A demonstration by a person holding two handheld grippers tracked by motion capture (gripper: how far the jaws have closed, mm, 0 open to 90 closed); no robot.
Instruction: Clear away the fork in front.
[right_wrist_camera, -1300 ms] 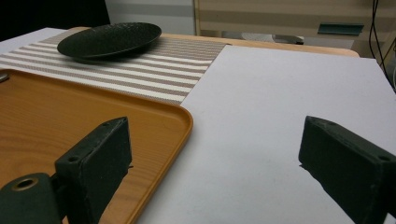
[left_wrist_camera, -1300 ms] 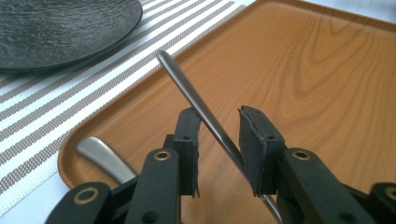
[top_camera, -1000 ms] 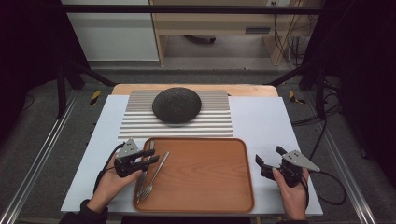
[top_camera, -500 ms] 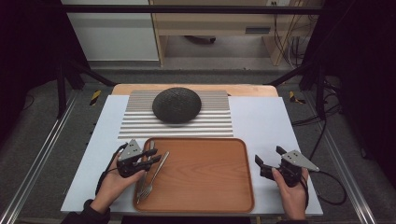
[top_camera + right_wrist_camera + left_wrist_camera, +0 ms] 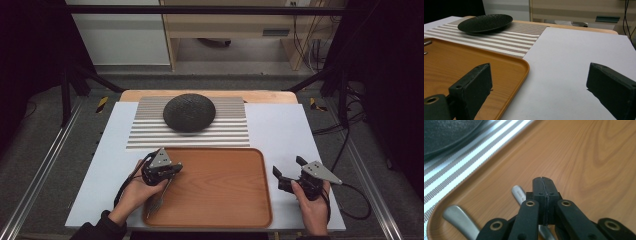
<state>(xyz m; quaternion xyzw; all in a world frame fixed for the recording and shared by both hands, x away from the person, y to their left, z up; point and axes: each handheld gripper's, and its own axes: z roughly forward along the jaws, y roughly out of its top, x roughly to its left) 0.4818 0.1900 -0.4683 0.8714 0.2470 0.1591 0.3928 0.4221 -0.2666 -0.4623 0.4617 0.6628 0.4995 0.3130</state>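
- left gripper [image 5: 543,181] over wooden tray [image 5: 225,180], jaws just closed, pressed together empty
- cutlery handles [image 5: 518,193] just behind-left of it
- right gripper [image 5: 285,172] spread wide, beside tray

Light falls evenly from above onto the white table [image 5: 280,130], while the room around it sinks into near black — little detail survives there. Shadows stay soft and short. The high view is slightly grainy; the left gripper view blurs its near black parts (a pale sheen on the wooden tray [image 5: 584,155]) — the right gripper view is sharper.
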